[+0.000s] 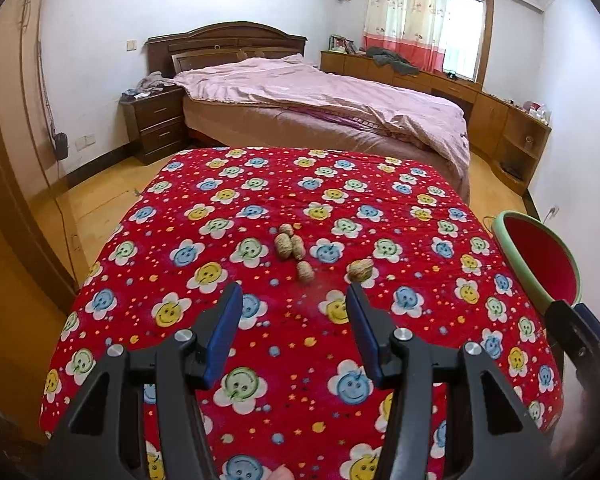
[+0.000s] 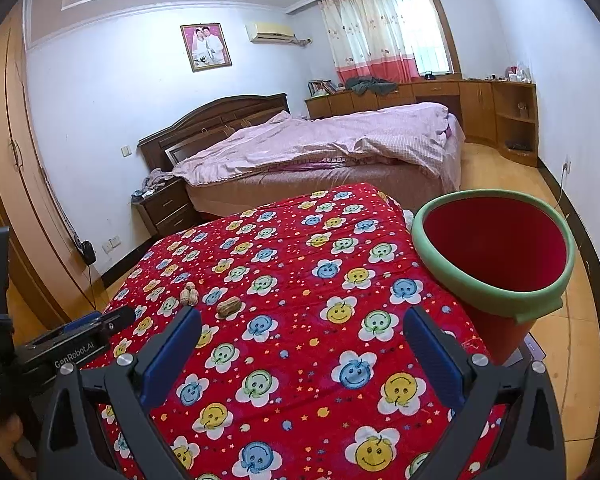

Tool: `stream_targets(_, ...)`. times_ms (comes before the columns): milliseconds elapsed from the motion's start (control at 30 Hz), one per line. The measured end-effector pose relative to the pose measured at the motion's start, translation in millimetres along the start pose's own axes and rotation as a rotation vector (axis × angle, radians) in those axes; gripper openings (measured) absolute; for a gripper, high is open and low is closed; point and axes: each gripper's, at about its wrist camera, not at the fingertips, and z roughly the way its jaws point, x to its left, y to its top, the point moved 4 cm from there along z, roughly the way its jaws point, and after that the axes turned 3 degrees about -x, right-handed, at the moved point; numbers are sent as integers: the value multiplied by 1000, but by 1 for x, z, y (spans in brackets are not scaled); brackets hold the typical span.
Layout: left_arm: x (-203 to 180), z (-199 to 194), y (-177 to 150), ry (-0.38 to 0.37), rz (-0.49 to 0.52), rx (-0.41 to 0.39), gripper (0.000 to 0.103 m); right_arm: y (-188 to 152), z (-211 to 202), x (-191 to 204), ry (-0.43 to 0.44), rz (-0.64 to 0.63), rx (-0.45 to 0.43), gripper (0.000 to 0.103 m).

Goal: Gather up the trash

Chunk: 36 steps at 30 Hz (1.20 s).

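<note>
The approach step is in hand: both the left gripper (image 1: 294,312) and right gripper (image 2: 302,340) are held apart and empty. Next, one nutshell (image 1: 360,270) is to be clamped and carried to the bin (image 2: 496,256).

A home bedroom: bed (image 1: 300,96), nightstand (image 1: 156,120), curtained window (image 1: 420,16).

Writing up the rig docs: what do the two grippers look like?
Both match: the left gripper and right gripper have black plastic linkage arms with cut-out webs, silver pivot bolts and flat blue finger pads. The right camera shows white "GenRobot.AI" lettering on the left gripper's black body. No cables or sleeves visible.
</note>
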Motion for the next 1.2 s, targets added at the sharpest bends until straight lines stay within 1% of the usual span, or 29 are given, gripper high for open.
stream_targets(433, 3, 2, -5, 21, 7, -14, 54, -6, -3, 7, -23, -31, -11, 103)
stream_targets(1200, 1, 7, -8, 26, 10, -17, 54, -11, -2, 1, -24, -18, 0, 103)
